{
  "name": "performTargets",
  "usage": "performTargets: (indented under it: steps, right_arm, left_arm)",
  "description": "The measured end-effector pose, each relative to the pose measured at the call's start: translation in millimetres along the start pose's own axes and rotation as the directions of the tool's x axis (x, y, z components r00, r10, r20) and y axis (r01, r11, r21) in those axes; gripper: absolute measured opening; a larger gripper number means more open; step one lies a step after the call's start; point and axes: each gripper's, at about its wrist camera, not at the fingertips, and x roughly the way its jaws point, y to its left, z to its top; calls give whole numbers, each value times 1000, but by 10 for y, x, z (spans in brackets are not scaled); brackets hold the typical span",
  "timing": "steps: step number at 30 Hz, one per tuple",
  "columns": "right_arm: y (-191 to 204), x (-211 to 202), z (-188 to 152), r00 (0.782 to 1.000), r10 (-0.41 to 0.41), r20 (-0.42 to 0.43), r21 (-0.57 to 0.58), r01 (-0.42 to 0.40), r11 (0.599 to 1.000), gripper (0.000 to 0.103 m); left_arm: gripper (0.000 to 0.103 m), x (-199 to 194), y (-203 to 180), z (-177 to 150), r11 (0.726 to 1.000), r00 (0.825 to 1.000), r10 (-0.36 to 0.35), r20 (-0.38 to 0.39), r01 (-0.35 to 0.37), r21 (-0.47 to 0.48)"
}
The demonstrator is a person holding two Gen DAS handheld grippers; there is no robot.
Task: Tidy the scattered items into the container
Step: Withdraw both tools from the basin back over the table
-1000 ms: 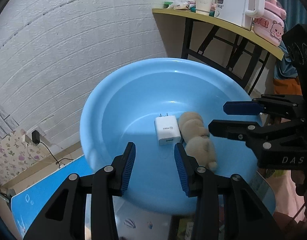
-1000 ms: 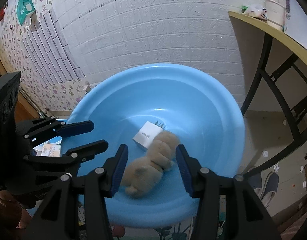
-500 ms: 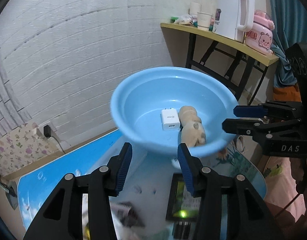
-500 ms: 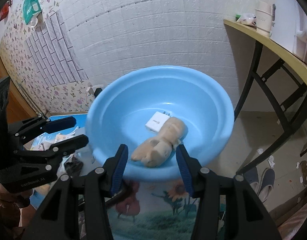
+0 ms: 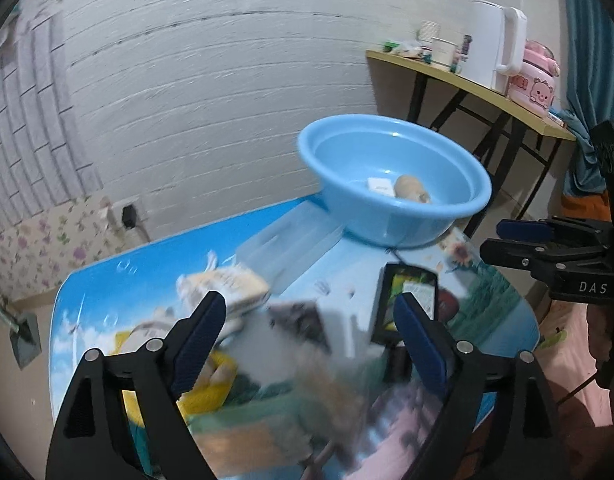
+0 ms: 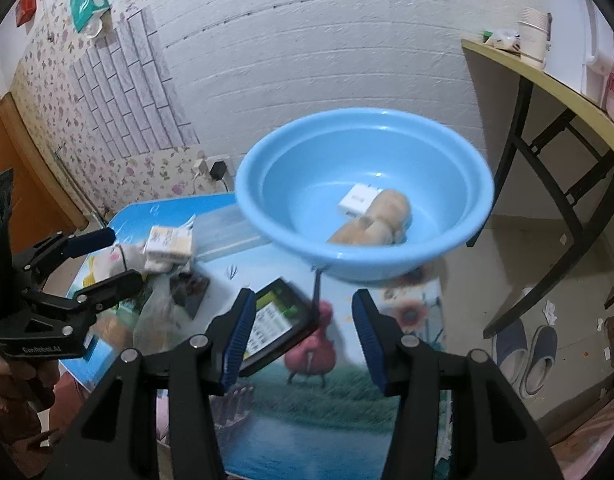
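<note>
A blue basin (image 6: 447,248) (image 5: 391,224) stands at the table's far end. It holds a white charger (image 6: 357,200) (image 5: 379,185) and a tan plush toy (image 6: 377,224) (image 5: 411,193). Scattered items lie on the table: a black tablet-like device (image 6: 273,322) (image 5: 407,300), a tan-and-white packet (image 6: 169,242) (image 5: 231,286), a dark packet (image 5: 303,320) and a yellow item (image 5: 211,380). My left gripper (image 5: 307,344) is open and empty above the scattered items. My right gripper (image 6: 303,340) is open and empty over the table, short of the basin.
A clear plastic lid (image 5: 291,244) lies beside the basin. A side table (image 5: 487,88) with a white kettle (image 5: 495,44) and cups stands at the right. Slippers (image 6: 527,352) lie on the floor. The brick-pattern wall is behind the table.
Both grippers have pulled back from the basin, so the table and scattered items have come into view. The left jaws have opened wider. The charger and plush toy stay in the basin.
</note>
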Motion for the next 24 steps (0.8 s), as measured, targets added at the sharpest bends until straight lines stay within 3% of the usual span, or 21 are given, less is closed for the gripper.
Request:
performTargets:
  steps: [2,12,13,17,24]
  right_arm:
    - [46,18,-60,1000,-1,3,-3,1,1000,73]
    - [270,151,-286,999,41,34,-36,-39,999,96]
    - [292,166,-309,998,47,35,-41,-46,998,103]
    - [404,158,-408,993,83,81,-58,-78,995,103]
    - [552,131,-477,987,139,80,-44,-136,990,103]
  left_arm:
    - [88,-60,71,-105,1000,1000,19,0,-19,-12]
    - [94,-392,587,-687,985,994,110,5,-108,-131]
    - [95,-411,628,-744,983,993,118,1,-117,-144]
    - [95,-470,839,-984,970,988,151,-20,-152,-188]
    - [95,-521,1031,-1275,957,982,183,-44,-188,-222]
